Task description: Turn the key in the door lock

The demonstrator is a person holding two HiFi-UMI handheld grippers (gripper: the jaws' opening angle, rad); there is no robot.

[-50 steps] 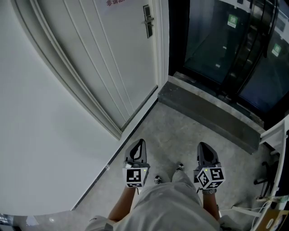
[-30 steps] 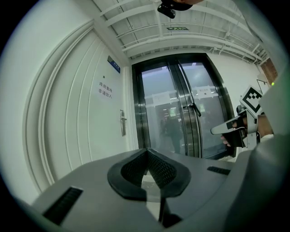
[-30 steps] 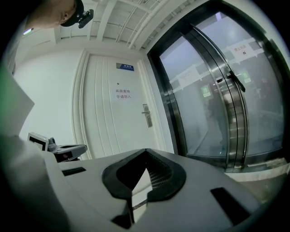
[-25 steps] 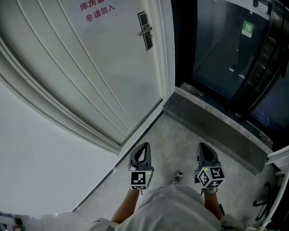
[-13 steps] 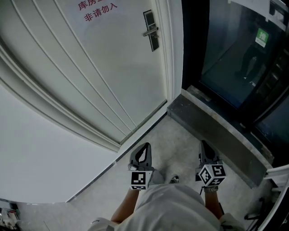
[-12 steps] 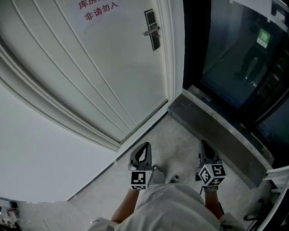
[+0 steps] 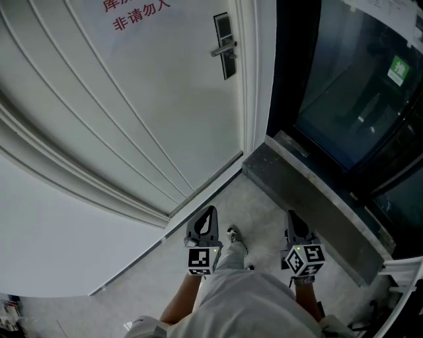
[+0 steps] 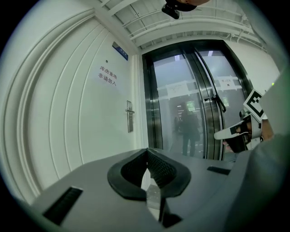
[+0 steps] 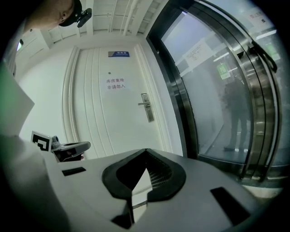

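Note:
A white panelled door [image 7: 152, 99] stands ahead, closed. Its dark lock plate with a silver lever handle [image 7: 225, 46] sits near the door's right edge, far beyond both grippers. No key can be made out at this distance. The left gripper [image 7: 209, 214] and right gripper [image 7: 291, 216] are held low, side by side, pointing at the door. In the left gripper view the lock plate [image 8: 130, 116] is small and distant above my left gripper [image 8: 147, 150], whose tips meet with nothing between them. The right gripper [image 9: 146, 151] is likewise shut and empty, with the lock plate [image 9: 147, 108] ahead.
Dark glass sliding doors [image 7: 350, 99] fill the right side behind a raised grey stone threshold [image 7: 310, 191]. A curved white wall [image 7: 39, 231] runs along the left. Red lettering [image 7: 135, 14] is on the door. The person's shoe [image 7: 234, 239] shows between the grippers.
Both grippers have advanced toward the door together. The door and lock plate now sit larger and nearer in the head view. The jaws have stayed shut.

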